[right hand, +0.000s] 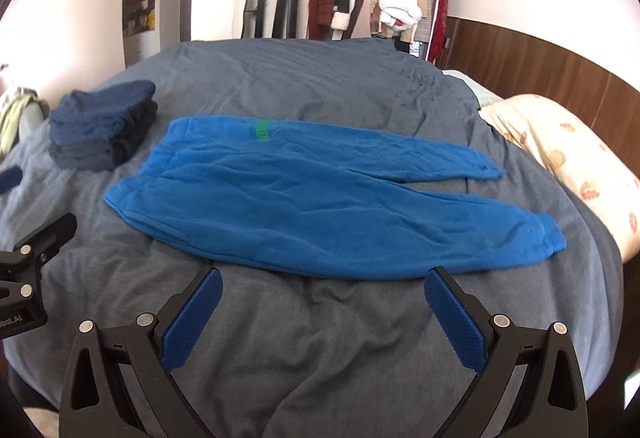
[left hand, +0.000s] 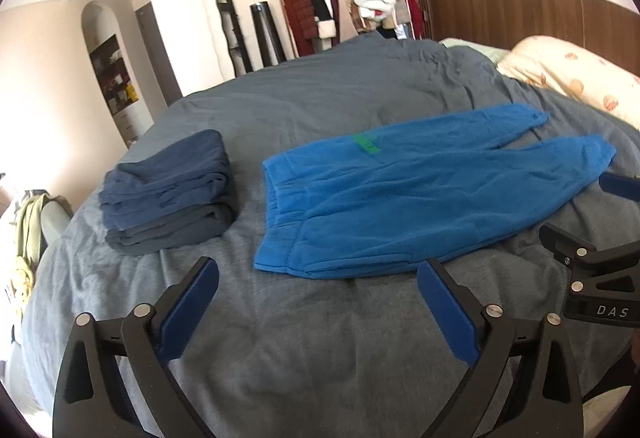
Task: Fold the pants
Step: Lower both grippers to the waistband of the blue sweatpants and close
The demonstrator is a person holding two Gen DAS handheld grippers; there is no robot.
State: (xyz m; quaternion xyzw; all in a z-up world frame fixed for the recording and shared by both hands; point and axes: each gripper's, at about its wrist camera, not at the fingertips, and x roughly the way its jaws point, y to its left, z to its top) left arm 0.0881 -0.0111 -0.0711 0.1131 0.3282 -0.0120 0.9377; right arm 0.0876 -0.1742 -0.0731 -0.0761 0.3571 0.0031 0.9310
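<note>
left gripper (left hand: 318,304) and right gripper (right hand: 322,312): both spread wide, empty, poised above grey bed cover (right hand: 320,358). blue pants (right hand: 312,206): flat on bed, unfolded, legs parted, waistband left. advice: pinch near waistband corner and cuff, fold leg over leg. folded navy stack (left hand: 168,194) beside waistband; pillow (right hand: 560,158) beyond cuffs.

Soft daylight fills the room, blown out white at the far left wall (left hand: 48,110); fisheye bends the edges into dark corners, and everything looks slightly soft
</note>
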